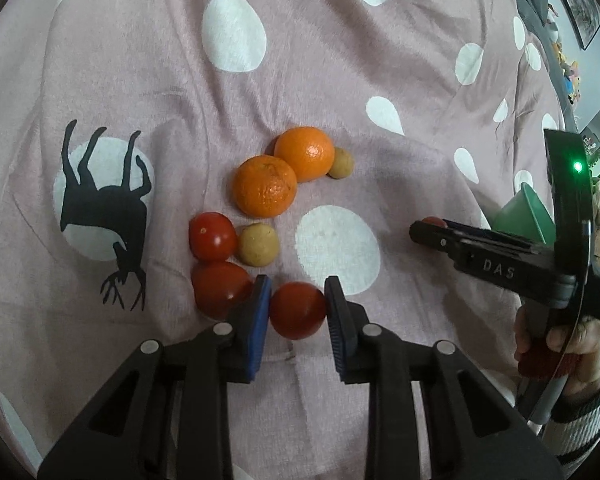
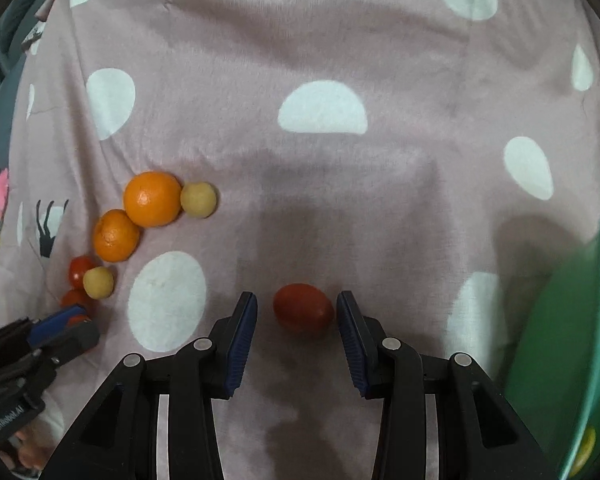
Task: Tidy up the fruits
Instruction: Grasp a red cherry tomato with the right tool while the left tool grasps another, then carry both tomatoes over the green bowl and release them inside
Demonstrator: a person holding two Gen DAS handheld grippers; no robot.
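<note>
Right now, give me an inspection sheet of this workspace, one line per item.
Surface: pink spotted blanket, wrinkled.
Job's things: two oranges, two small yellow fruits, four tomatoes; green bowl at right.
Clutter: nothing seen.
Grippers: left tool brackets a tomato, pads at its sides; right tool open around a lone tomato, gaps both sides.
Cables: nothing seen.
Surroundings: framed picture, toys at the edge.

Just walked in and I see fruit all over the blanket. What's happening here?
A person is sorting fruit with two handheld grippers. The left gripper brackets a tomato at the edge of the pile, jaws close on both sides. The right gripper is open around a lone tomato, beside a green bowl. Two oranges, small yellowish fruits and more tomatoes lie on the blanket.
</note>
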